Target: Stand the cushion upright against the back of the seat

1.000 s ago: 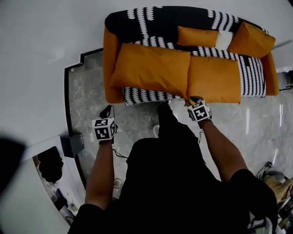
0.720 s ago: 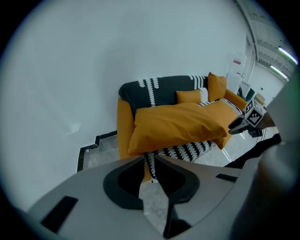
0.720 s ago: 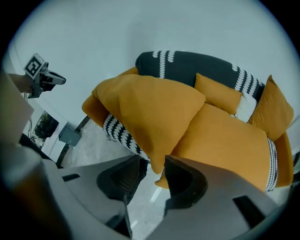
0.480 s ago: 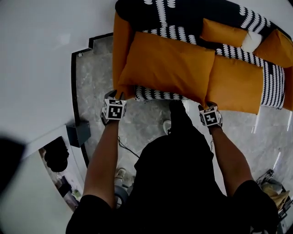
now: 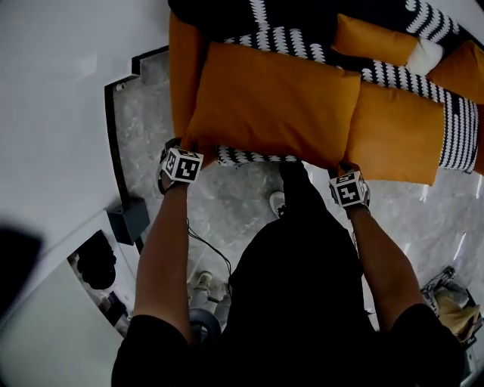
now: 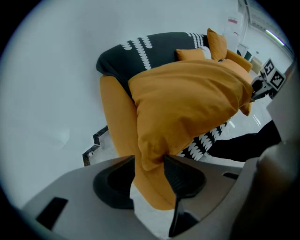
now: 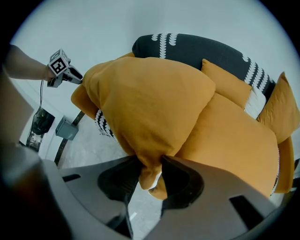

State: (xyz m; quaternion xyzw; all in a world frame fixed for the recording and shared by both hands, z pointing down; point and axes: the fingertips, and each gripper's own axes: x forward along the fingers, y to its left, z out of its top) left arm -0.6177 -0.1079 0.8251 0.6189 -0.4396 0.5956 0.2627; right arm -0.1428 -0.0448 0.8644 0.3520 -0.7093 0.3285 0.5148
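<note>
A big orange cushion [image 5: 272, 102] lies flat on the left seat of a black-and-white patterned sofa [image 5: 261, 15] with an orange armrest [image 5: 180, 68]. My left gripper [image 5: 180, 145] is at its front left corner. In the left gripper view that corner [image 6: 150, 159] hangs between the jaws of my left gripper [image 6: 149, 161], which have just been opening. My right gripper [image 5: 342, 168] is at the front right corner. In the right gripper view the bunched corner [image 7: 149, 168] sits between the jaws of my right gripper [image 7: 151, 165], which have just been closing slightly and still stand wide.
A second orange seat cushion [image 5: 393, 136] lies to the right, touching the first. Smaller orange cushions [image 5: 374, 38] and a white one [image 5: 423, 57] lean on the sofa back. A small grey box [image 5: 128, 219] and a cable are on the marble floor at the left.
My left gripper has moved from beside the sofa onto the cushion's front left corner. The right gripper stayed at the front right corner. The view has drawn closer to the sofa.
</note>
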